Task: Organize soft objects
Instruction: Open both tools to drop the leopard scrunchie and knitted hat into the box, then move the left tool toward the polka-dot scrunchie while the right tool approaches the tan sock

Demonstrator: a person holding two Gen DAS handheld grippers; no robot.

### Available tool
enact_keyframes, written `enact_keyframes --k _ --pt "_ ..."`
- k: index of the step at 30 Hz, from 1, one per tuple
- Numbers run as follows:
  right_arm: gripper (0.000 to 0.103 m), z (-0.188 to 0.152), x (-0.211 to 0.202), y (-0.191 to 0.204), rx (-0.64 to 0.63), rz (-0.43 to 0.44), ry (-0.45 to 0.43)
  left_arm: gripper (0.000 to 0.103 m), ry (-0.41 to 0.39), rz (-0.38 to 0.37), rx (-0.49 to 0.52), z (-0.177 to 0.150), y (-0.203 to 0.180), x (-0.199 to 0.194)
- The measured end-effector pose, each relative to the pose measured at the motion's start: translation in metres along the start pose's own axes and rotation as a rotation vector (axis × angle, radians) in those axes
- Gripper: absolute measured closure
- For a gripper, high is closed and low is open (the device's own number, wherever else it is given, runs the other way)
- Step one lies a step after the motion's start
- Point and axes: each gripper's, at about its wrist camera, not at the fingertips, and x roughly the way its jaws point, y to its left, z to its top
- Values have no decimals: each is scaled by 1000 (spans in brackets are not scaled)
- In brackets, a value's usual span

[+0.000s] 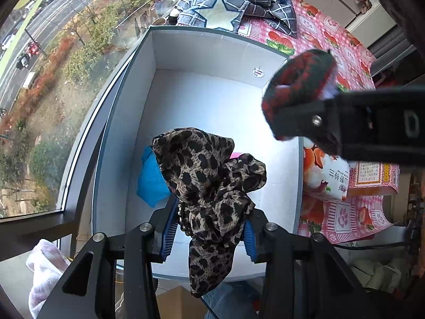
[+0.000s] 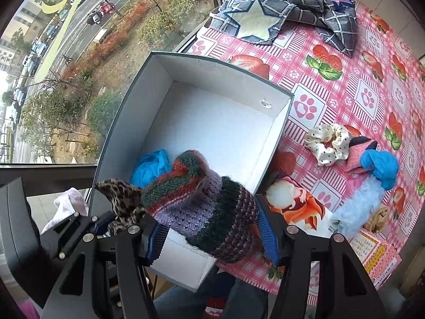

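Note:
My left gripper (image 1: 209, 235) is shut on a leopard-print cloth (image 1: 209, 186) and holds it over the near end of the white box (image 1: 212, 98). A blue cloth (image 1: 150, 178) lies in the box beneath it. My right gripper (image 2: 212, 236) is shut on a striped knitted hat (image 2: 202, 202) above the box's near right corner (image 2: 225, 122). The hat in the right gripper also shows in the left wrist view (image 1: 297, 90). The leopard-print cloth shows at the left of the right wrist view (image 2: 122, 199).
On the strawberry tablecloth (image 2: 345, 85) lie a white dotted scrunchie (image 2: 328, 143), a pink item with a blue cloth (image 2: 379, 167), a light blue fluffy item (image 2: 356, 212) and a checked cloth pile (image 2: 292, 8). A window (image 2: 66, 66) borders the box's left side.

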Motion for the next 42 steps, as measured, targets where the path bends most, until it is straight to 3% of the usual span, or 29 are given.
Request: enact_keyframes --k 3,5,7,10,13,14,15,17,22,27,35,42 --pt "42 2 2 1 -8 5 3 50 -9 -6 0 0 -1 -1" --pt "40 3 3 1 -11 15 5 34 -14 5 4 -2 -3 -2" --pt "39 3 2 1 -12 27 3 25 -28 24 15 -3 -6 -4" --pt "34 2 -2 -1 -10 38 -10 21 -30 21 20 -4 -9 -5" --pt "29 1 -9 -5 -6 53 -31 11 -49 19 -3 -4 -9 -7" --pt "26 1 -11 -6 -4 57 -35 6 -59 27 -11 -4 -9 -8" --pt "14 0 -14 -8 1 53 -40 0 -66 25 -21 -3 -7 -10" --pt "1 -1 -21 -14 14 41 -71 0 -86 7 -48 -1 -3 -16" --pt "1 -5 -42 -29 18 60 -102 0 -132 -18 -72 8 -3 -37" --pt "1 -13 -71 -64 97 68 -124 0 -159 -37 -27 18 -23 -55" --pt "1 -41 -120 -166 300 36 -190 0 -152 -60 96 42 -79 -54" --pt "1 -74 -117 -265 512 -8 -165 0 -90 -60 210 72 -137 -29"
